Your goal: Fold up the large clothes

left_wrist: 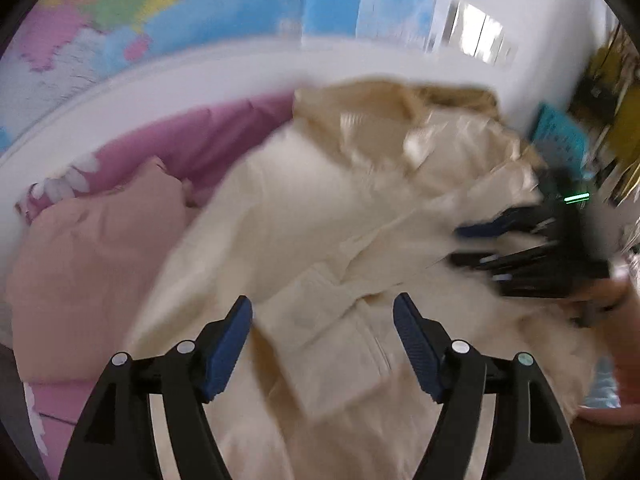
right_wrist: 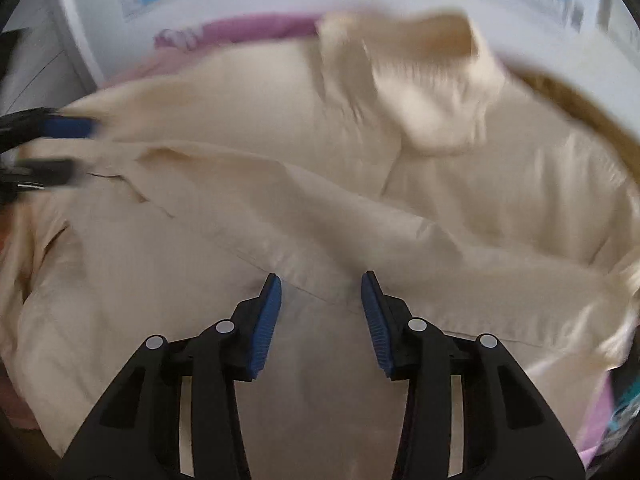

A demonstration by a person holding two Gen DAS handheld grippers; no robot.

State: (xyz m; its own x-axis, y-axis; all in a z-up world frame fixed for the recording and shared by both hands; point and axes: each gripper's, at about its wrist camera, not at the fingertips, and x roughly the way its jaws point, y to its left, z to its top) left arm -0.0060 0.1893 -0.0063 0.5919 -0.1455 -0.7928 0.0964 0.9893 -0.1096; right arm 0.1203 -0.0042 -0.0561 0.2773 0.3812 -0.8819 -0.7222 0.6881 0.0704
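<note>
A large cream jacket (left_wrist: 320,216) lies spread and rumpled on a pink bed sheet (left_wrist: 224,132). A folded-over panel runs across its middle, and a sleeve or collar part is bunched at the far end. My left gripper (left_wrist: 322,304) hovers over the near part of the jacket, jaws wide open with nothing between the pads. My right gripper (right_wrist: 320,280) is open above a seam of the cream jacket (right_wrist: 320,184), and its pads do not press on cloth. Each gripper shows in the other's view: the right gripper (left_wrist: 458,245) at the right edge, the left gripper (right_wrist: 84,148) at the left edge.
A peach-pink garment (left_wrist: 92,248) lies crumpled to the left of the jacket. A white bed rail (left_wrist: 192,76) curves behind the bed, with a colourful wall map (left_wrist: 160,4) above it. A hand (left_wrist: 616,292) holds the right gripper. Both views are motion-blurred.
</note>
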